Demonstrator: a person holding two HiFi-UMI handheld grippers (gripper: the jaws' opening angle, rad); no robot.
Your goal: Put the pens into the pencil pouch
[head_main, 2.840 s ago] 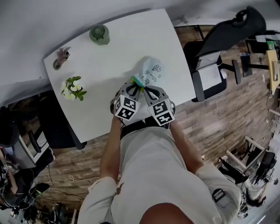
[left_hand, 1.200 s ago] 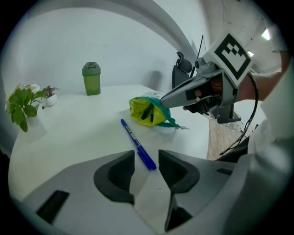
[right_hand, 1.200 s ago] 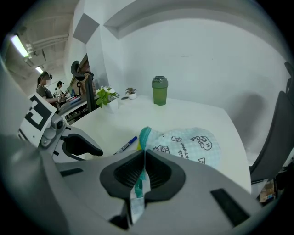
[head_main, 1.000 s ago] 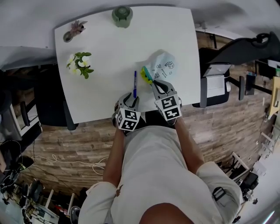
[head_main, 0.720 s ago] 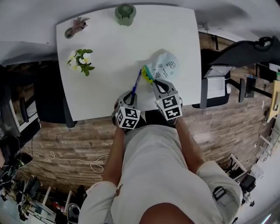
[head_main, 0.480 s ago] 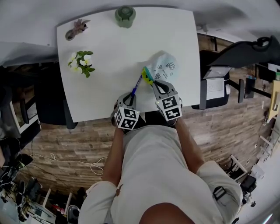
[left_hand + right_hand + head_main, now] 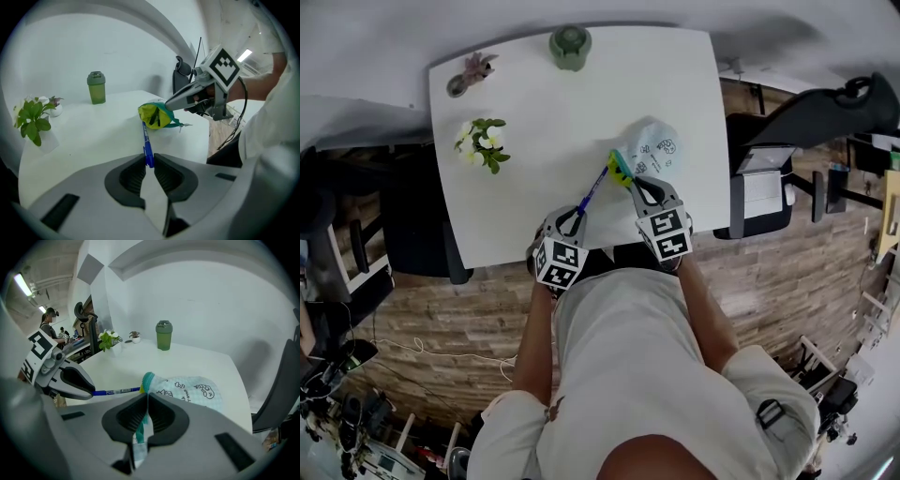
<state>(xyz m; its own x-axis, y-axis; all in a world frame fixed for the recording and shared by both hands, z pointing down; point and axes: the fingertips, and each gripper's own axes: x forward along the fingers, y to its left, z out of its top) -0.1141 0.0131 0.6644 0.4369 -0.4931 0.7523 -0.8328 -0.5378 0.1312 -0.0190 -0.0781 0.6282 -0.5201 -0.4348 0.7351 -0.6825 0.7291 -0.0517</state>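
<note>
**At the pouch (image 7: 658, 148) mouth: feed the pen (image 7: 594, 187) in straight**

Toward the near right corner of the table (image 7: 534, 103), the pouch lies flat with its open mouth turned to your left. Your right gripper (image 7: 630, 181) is clamped on the teal rim of that mouth and lifts it so the yellow lining shows. Your left gripper (image 7: 576, 213) is clenched on the near end of the blue pen. The pen slants up off the table, and its far end meets the mouth. Whether the end is already past the rim, no view settles.

The step in hand looks like the insertion itself. To do it well:

- Hold the right gripper where it is, with the rim raised. If the rim sags, the mouth will likely close on the pen.
- Push the pen along its own length, not sideways. You grip it only at the very end, so a side load may twist it between the pads.
- Aim under the raised rim and onto the lining. Too high, and the pen may ride over the top of the pouch.
- Release only once most of the barrel is inside. Let go early and the pen could roll back toward the near edge.

The plant (image 7: 485, 142) and the cup (image 7: 569, 46) stand well apart, toward the left edge and the far edge.
</note>
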